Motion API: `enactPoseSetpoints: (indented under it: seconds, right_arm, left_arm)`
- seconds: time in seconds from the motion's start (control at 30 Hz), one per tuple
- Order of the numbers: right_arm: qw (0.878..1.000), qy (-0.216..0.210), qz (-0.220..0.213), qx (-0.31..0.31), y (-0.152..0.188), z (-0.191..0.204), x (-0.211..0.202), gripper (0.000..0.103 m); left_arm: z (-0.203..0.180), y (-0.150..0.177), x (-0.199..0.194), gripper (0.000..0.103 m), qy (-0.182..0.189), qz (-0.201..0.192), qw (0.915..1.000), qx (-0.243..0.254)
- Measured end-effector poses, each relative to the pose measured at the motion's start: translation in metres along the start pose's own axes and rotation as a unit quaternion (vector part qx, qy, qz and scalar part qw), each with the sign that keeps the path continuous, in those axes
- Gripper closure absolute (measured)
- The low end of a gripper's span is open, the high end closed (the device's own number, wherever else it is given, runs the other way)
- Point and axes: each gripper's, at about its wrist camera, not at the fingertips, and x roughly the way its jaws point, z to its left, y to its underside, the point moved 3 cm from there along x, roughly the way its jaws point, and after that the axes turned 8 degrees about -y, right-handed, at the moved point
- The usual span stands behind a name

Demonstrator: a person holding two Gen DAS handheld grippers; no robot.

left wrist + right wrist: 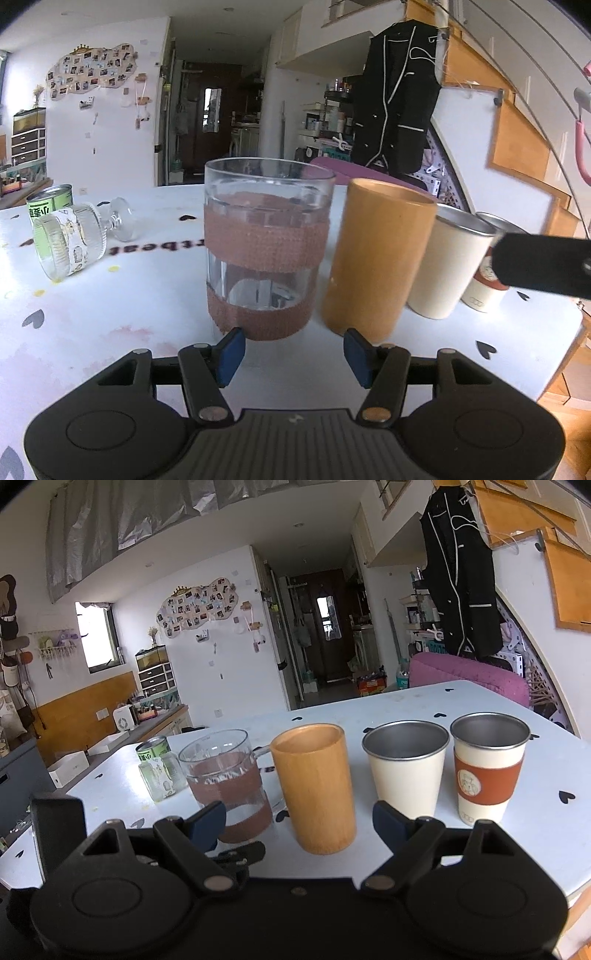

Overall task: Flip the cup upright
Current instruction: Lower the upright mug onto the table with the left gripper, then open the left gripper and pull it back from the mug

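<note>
Left gripper [294, 356]: jaws spread wide, nothing between them, low at frame centre, just short of the glass [266, 245]. The glass stands upright, rim up, two brown bands round it. Bare table [122, 314] lies open to its left.

Goblet [75, 236], left of frame: on its side, mouth toward lower left, foot toward the can [50, 205] behind it. Clear tabletop on its near side; well apart from the glass.

Right of the glass, a row, all upright and close together: wood cup [376, 254], just beside the glass; white cup [450, 264]; sleeved cup [484, 291], partly hidden by a dark gripper part at right edge.

Right gripper [299, 821]: jaws wide, empty, lower centre, in front of the wood cup [316, 786]. Gaps between cups are narrow. Table edge runs close beyond the sleeved cup [487, 771], right side of the frame.
</note>
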Motion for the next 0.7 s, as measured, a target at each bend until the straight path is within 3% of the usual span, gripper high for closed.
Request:
enactPoseSetpoints:
  seconds: [0.17, 0.7]
  right_arm:
    - [1.000, -0.007, -0.018, -0.007, -0.002, 0.004, -0.008, 0.016]
    - [0.998, -0.002, -0.040, -0.046, 0.006, 0.017, -0.023, 0.012]
  left_arm:
    - [0.010, -0.004, -0.024, 0.042, -0.016, -0.008, 0.9998, -0.007]
    - [0.044, -0.006, -0.103, 0.010, -0.078, -0.052, 0.9953, -0.025]
